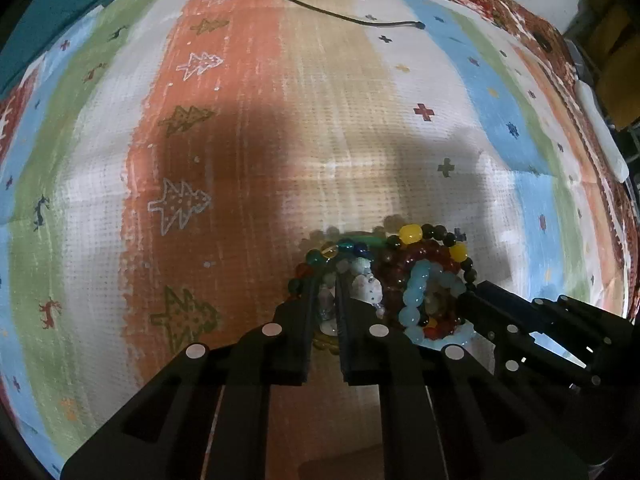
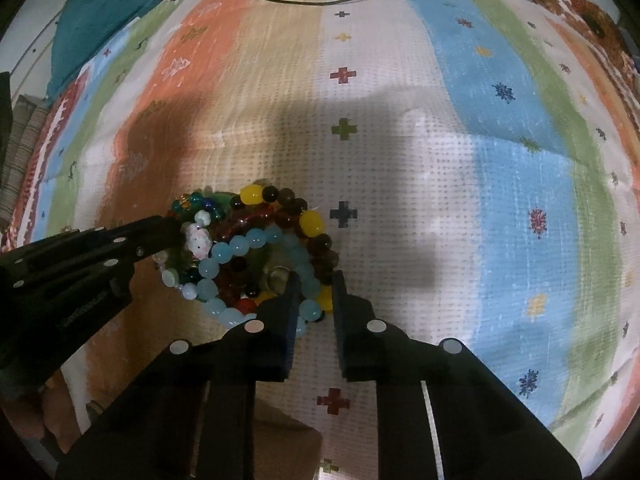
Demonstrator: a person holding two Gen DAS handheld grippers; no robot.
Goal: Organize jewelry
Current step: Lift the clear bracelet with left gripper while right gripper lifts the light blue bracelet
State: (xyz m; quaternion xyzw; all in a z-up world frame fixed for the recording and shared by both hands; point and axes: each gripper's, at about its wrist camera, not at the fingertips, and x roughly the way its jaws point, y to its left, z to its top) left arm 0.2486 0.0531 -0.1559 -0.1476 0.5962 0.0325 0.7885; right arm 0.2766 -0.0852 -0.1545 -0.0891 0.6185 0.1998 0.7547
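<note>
Centrally, a heap of beaded bracelets [image 1: 400,276] [image 2: 256,248] lies on a striped, patterned cloth [image 1: 320,120] [image 2: 400,140] printed with crosses, trees and deer. Whether the cloth covers a counter or a bed cannot be told. The heap includes a pale blue strand [image 2: 228,256], a dark red strand [image 1: 404,264], dark beads with large yellow ones [image 2: 312,222] between them, a white and pink strand [image 2: 198,240], and green and blue glass beads [image 2: 200,200].

Both tools point steeply down into the heap from opposite sides. The left tongs [image 1: 325,300] are drawn nearly together, pinching clear and whitish beads at the heap's left edge. The right tongs [image 2: 316,296] stand at the heap's right edge, closed onto pale blue and yellow beads, which sit between the 2 fingers.

In the left wrist view the right tool enters from the lower right; in the right wrist view the left tool enters from the left.

Farther out, a black cable [image 1: 340,16] [image 2: 320,0] lies across the far part of the cloth. A teal fabric [image 1: 52,12] [image 2: 96,20] sits at the far left corner.
</note>
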